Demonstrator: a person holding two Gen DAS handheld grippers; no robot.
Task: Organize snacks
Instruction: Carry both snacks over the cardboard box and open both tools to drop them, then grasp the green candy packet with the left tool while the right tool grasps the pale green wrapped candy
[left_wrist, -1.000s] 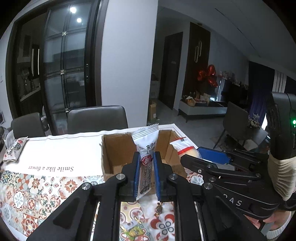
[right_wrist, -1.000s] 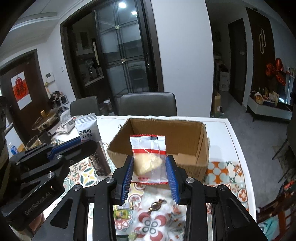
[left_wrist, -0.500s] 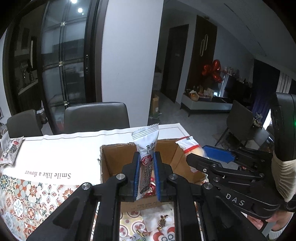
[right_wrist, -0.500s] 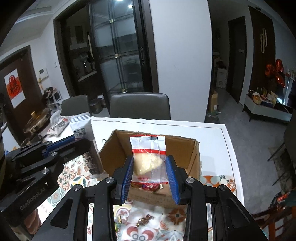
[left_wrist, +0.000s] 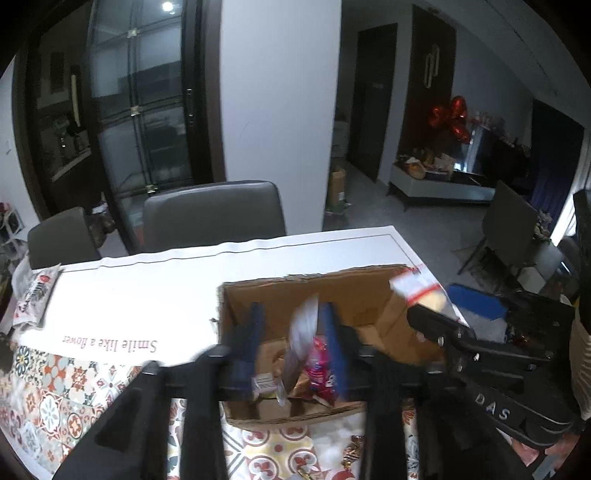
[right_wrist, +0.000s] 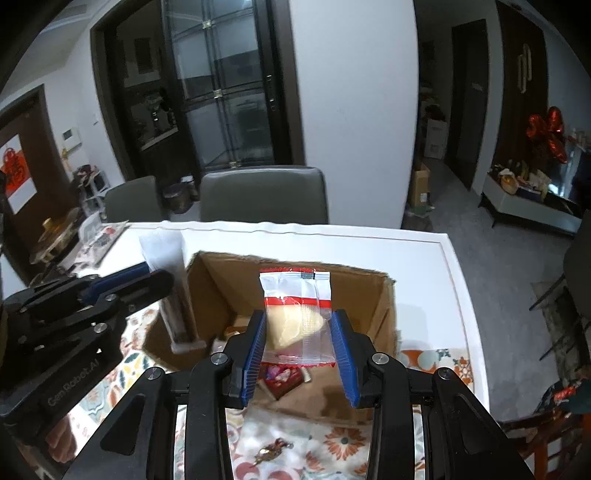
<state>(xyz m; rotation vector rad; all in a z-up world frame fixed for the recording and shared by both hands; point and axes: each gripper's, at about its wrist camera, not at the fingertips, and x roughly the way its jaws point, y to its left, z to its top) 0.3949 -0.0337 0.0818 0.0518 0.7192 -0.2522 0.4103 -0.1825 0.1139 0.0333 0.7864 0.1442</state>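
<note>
An open cardboard box stands on the table with several snacks in it, among them a red packet. My left gripper hangs over the box and its jaws are opening. A white snack packet is blurred and tilted between the pads, free of them. My right gripper is over the box too, jaws opening. A clear packet with a pale pastry still stands upright between its blue pads. Each gripper also shows in the other's view: the right gripper and the left gripper.
A patterned cloth covers the near table. A printed snack bag lies far left. A wrapped candy sits in front of the box. Two grey chairs stand behind the table. The table's right edge is close to the box.
Both grippers moved forward until they hang over the box. The left jaws spread and the white packet slipped loose and tilted. The right jaws widened slightly around the pastry packet.
</note>
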